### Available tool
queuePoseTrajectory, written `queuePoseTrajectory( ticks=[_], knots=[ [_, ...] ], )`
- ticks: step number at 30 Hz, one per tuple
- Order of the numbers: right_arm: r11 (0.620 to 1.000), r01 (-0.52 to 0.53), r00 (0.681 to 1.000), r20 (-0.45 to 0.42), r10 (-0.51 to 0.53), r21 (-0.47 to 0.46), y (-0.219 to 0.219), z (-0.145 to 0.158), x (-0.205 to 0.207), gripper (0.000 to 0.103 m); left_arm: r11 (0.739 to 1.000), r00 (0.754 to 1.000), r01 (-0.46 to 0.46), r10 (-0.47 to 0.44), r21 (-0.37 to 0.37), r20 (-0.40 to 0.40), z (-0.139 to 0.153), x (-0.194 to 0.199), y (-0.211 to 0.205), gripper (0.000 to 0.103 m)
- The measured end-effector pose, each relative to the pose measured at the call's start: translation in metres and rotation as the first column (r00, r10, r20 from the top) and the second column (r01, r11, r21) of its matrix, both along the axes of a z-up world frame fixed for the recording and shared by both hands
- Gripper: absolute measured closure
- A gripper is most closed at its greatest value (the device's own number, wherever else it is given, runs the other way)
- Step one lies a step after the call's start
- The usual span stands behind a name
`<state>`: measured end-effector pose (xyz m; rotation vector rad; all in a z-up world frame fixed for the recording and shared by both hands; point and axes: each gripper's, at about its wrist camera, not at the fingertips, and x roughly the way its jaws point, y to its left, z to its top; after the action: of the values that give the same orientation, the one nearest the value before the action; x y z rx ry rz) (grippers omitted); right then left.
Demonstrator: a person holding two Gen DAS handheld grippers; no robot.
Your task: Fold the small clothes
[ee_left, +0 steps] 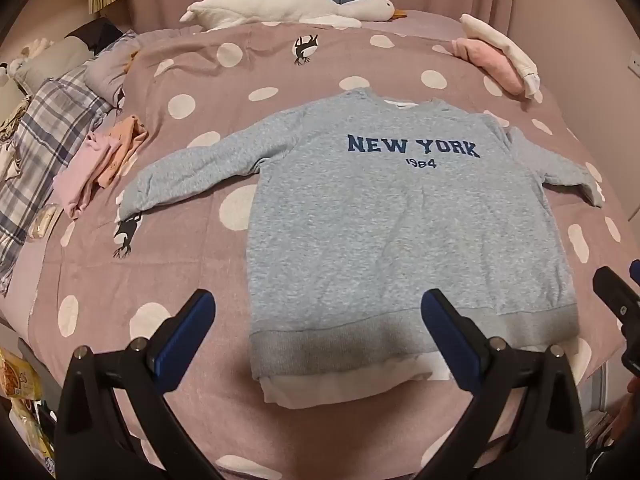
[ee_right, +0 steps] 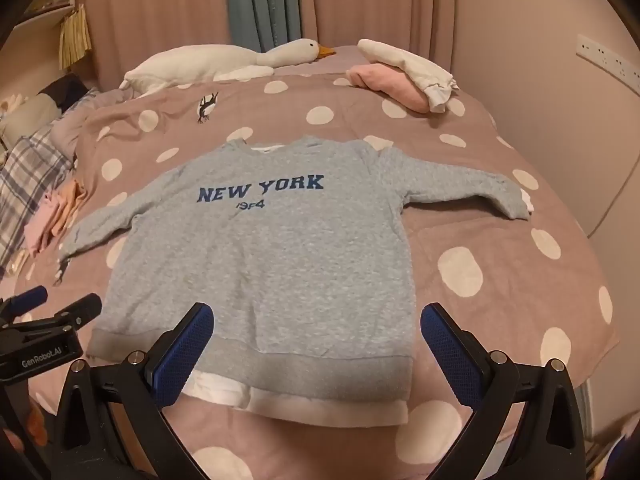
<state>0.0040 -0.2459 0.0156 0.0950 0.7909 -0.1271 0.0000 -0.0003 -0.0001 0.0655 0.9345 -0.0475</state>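
A small grey sweatshirt printed "NEW YORK" lies flat and face up on the bed, sleeves spread to both sides, a white lining showing below its hem. It also shows in the right wrist view. My left gripper is open and empty, above the hem's left part. My right gripper is open and empty, above the hem's right part. The right gripper shows at the right edge of the left wrist view; the left gripper shows at the left edge of the right wrist view.
The bed has a pink polka-dot cover. Folded pink and orange clothes lie at the left, a pink and white pile at the far right. A plush goose lies at the back. A plaid quilt is far left.
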Motion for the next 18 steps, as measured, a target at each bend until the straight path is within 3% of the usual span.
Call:
queuePoseTrajectory(
  ticks=[18],
  knots=[
    [1.0, -0.006, 1.0, 0.003, 0.006, 0.007, 0.001, -0.0013, -0.0003, 0.001, 0.999, 0.999, 0.034, -0.034, -0.001, 0.004, 0.0055, -0.0038, -0.0103, 0.0]
  ],
)
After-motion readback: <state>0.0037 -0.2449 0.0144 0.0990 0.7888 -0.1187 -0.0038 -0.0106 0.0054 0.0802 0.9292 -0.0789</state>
